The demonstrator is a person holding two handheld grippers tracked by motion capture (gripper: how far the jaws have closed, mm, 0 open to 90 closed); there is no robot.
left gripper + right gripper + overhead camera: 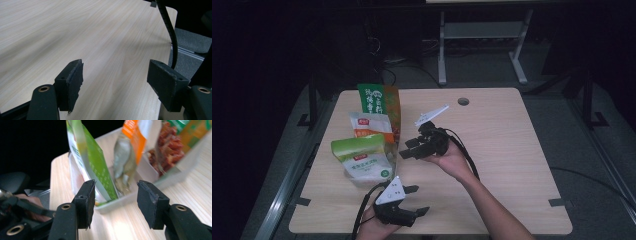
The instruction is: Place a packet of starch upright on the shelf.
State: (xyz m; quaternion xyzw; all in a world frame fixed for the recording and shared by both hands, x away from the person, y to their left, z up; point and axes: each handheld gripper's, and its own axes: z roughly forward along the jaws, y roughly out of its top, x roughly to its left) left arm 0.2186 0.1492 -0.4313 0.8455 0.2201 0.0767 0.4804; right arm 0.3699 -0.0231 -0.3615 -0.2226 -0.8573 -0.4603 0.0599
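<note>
Here the right tongs stand released, nothing between the jaws, aimed toward nine o'clock at a clear tray on the bench. In that tray stand three pouches: a green-and-white pouch nearest, an orange-and-white pouch behind it, and a green-and-orange pouch at twelve o'clock. At six o'clock the left tongs hang released over bare wood.

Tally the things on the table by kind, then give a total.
Pouches: 3 (green-topped, orange-and-white, green-and-orange)
Clear tray: 1
Grippers: 2 (left, right)
Total: 6
</note>
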